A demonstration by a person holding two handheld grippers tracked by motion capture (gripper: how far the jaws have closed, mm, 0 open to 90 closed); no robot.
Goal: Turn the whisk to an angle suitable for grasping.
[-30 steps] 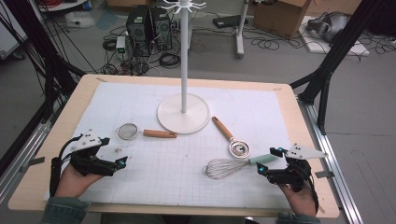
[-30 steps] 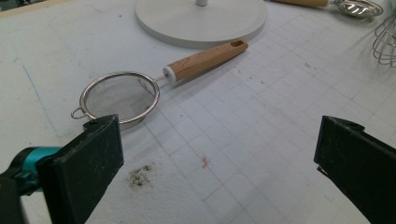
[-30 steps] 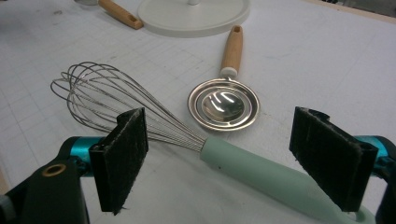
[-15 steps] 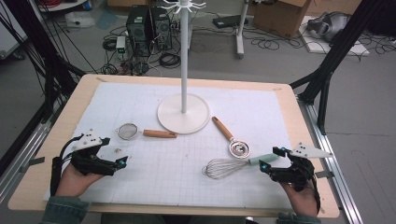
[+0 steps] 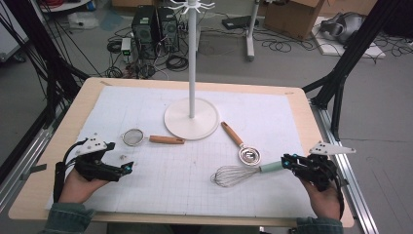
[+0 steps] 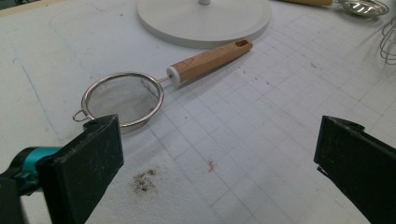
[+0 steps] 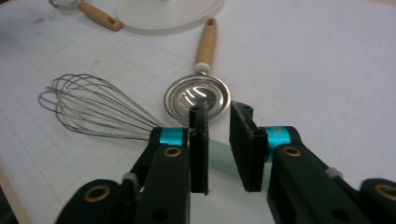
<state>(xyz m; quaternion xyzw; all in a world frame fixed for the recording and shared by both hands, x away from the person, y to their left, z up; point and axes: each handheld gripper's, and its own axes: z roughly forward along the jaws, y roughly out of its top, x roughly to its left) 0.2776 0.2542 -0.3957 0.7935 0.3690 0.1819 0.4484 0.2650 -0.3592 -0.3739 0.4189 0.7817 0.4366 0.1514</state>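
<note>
the right gripper [image 7: 218,140], jaws just closed on the wire whisk's pale green handle [image 7: 219,158], pinches near its end, so the whisk could pivot and slip.

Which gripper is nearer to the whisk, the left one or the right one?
Right. The right gripper has just been closing, its jaws around the pale green handle of the whisk. The left gripper is open, far across the mat, beside the strainer.

The whisk [image 7: 93,109] has its pale green handle largely hidden behind the jaws.
</note>
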